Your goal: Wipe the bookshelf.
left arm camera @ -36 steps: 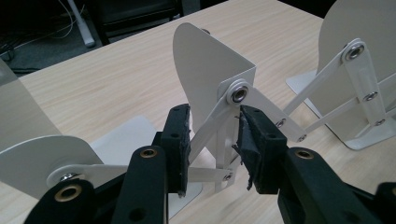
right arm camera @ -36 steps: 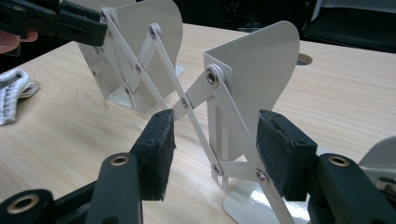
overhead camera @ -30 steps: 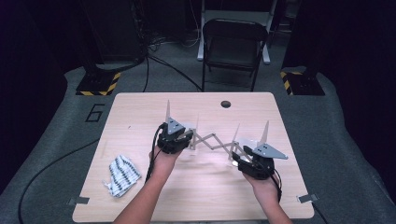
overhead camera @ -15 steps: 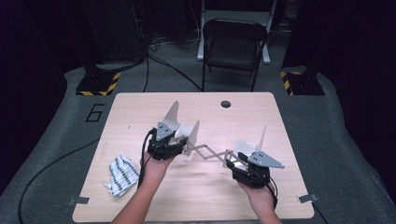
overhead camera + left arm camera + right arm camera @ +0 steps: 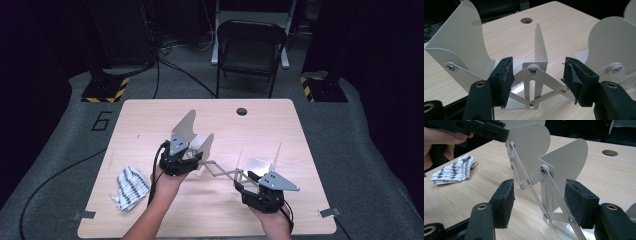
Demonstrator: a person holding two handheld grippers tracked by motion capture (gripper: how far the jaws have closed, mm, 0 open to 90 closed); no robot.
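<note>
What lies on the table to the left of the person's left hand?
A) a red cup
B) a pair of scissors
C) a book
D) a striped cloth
D: a crumpled striped cloth lies on the table just left of the left hand.

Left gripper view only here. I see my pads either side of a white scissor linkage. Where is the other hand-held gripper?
Observer: The right hand-held gripper is at the far end of the same folding rack, on the side nearer the person.
Operator: Clamped on it?
Observer: No. Its pads stand apart with the linkage between them and do not press on it. Its jaws have just been opening, and so have those of the left hand-held gripper.
Operator: Anything else nearby?
Observer: A striped cloth lies crumpled to the left of the rack, apart from it.
</note>
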